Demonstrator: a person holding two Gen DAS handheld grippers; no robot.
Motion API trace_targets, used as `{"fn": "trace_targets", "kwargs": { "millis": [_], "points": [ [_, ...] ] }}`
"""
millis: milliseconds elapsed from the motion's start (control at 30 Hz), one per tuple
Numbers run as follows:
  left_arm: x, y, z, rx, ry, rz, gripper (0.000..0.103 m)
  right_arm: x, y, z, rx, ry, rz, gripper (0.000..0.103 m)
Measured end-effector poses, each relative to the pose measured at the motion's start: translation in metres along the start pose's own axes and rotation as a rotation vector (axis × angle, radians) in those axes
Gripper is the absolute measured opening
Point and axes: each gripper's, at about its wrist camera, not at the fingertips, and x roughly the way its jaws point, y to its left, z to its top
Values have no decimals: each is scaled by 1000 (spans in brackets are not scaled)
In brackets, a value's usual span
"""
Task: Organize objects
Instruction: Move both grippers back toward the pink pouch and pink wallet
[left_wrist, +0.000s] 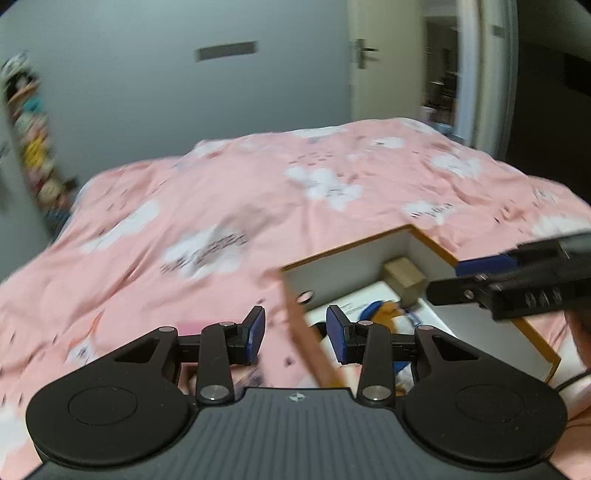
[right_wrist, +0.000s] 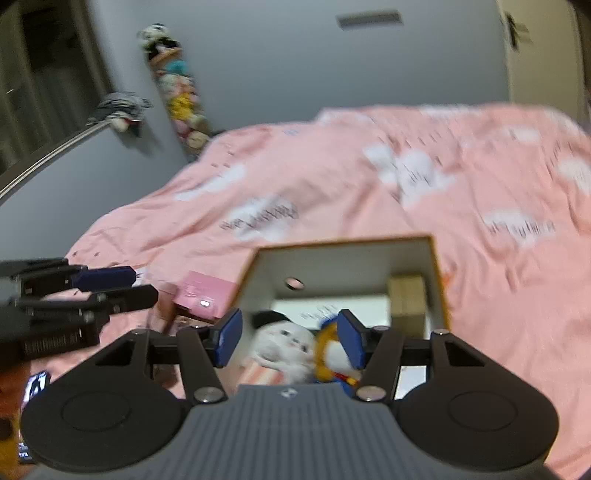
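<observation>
Left wrist view
- left gripper: released, nothing between pads, above box edge.
- box: white, open-topped, ahead and right, on pink bedspread.
- wooden block: in far corner of box.

Right wrist view
- right gripper: released, empty, over box.
- white plush: inside box, beneath pads.
- orange plush: touching white plush.
- pink packet: left of box.

Ahead of my right claw with its blue pads, I see a white orange-rimmed box on a pink cloud-print bedspread.
</observation>
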Motion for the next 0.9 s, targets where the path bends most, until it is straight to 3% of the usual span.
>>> {"fn": "trace_targets", "kwargs": {
  "millis": [133, 333, 433, 667, 900],
  "points": [
    [-30, 41, -7, -134, 20, 31, 44, -2, 36, -5, -71, -48, 59, 64],
    [-46, 77, -34, -222, 52, 97, 44, 18, 89, -15, -203, 33, 137, 62],
    [-45, 93, -45, -263, 94, 90, 44, 35, 110, -20, -275, 90, 162, 55],
    [-17, 116, -41, -156, 184, 51, 44, 85, 131, -9, -439, 203, 138, 50],
    [40, 126, -40, -76, 260, 41, 47, 149, 143, 8, -579, 302, 91, 49]
  ]
}}
